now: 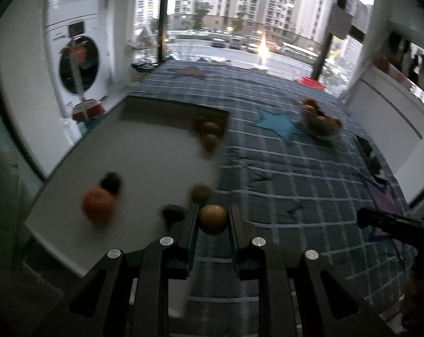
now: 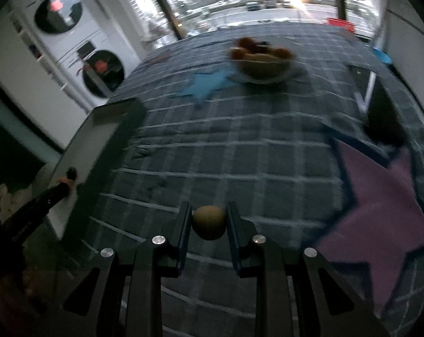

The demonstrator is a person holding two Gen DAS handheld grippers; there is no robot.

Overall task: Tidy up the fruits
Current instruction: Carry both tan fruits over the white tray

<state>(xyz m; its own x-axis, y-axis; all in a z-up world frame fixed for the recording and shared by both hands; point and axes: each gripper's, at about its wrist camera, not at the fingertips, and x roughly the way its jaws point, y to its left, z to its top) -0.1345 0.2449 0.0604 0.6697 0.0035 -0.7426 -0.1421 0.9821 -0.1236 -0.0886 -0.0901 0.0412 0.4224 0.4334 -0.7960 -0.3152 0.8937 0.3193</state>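
Observation:
My left gripper (image 1: 213, 219) is shut on a small round brown fruit (image 1: 213, 219), held above the edge of a white tray (image 1: 144, 151). On that tray lie an orange (image 1: 99, 203) and several small dark and brown fruits (image 1: 209, 137), all blurred. My right gripper (image 2: 208, 221) is shut on a similar round yellow-brown fruit (image 2: 208, 222) over the checked cloth. A bowl of fruit (image 2: 261, 59) stands farther back on the cloth; in the left wrist view this bowl (image 1: 321, 120) sits at the right. The right gripper's black body (image 1: 391, 224) shows at the left view's right edge.
A dark checked cloth (image 2: 240, 146) with blue (image 2: 206, 84) and purple star patches (image 2: 380, 213) covers the surface. Stacked washing machines (image 1: 77, 56) stand at the left, windows behind. A dark object (image 2: 383, 118) lies at the cloth's right, a red box (image 1: 311, 81) by the window.

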